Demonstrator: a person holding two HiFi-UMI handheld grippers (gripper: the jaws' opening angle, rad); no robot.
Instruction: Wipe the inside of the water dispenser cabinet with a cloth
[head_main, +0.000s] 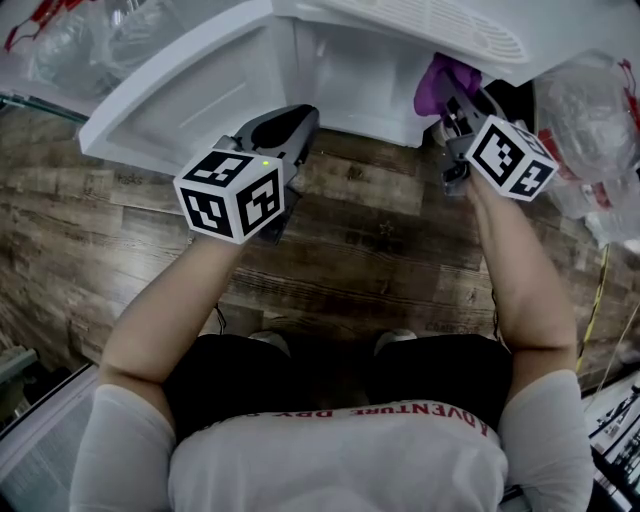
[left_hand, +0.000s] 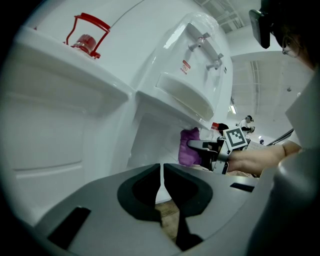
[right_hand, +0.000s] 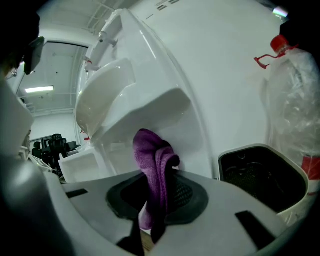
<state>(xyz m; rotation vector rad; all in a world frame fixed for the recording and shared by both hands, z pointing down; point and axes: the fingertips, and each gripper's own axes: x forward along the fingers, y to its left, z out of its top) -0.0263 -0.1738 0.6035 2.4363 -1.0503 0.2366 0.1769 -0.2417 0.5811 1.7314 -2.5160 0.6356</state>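
Observation:
The white water dispenser (head_main: 400, 60) stands ahead with its lower cabinet door (head_main: 170, 100) swung open to the left. My right gripper (head_main: 452, 100) is shut on a purple cloth (head_main: 443, 72) at the right edge of the cabinet opening (left_hand: 155, 135). In the right gripper view the purple cloth (right_hand: 155, 165) sticks up from between the jaws of my right gripper (right_hand: 157, 200), just short of the dispenser's front. My left gripper (head_main: 298, 128) hangs in front of the open door, jaws shut with nothing between them. The left gripper view shows that gripper (left_hand: 162, 175) and the cloth (left_hand: 189, 147) to its right.
A black-lined white bin (right_hand: 260, 175) stands right of the dispenser, beside a clear plastic bottle with a red cap (right_hand: 292, 100). Clear plastic bags (head_main: 590, 120) lie at the right. The wooden floor (head_main: 370, 240) runs below. The drip tray (left_hand: 185, 97) juts out above the cabinet.

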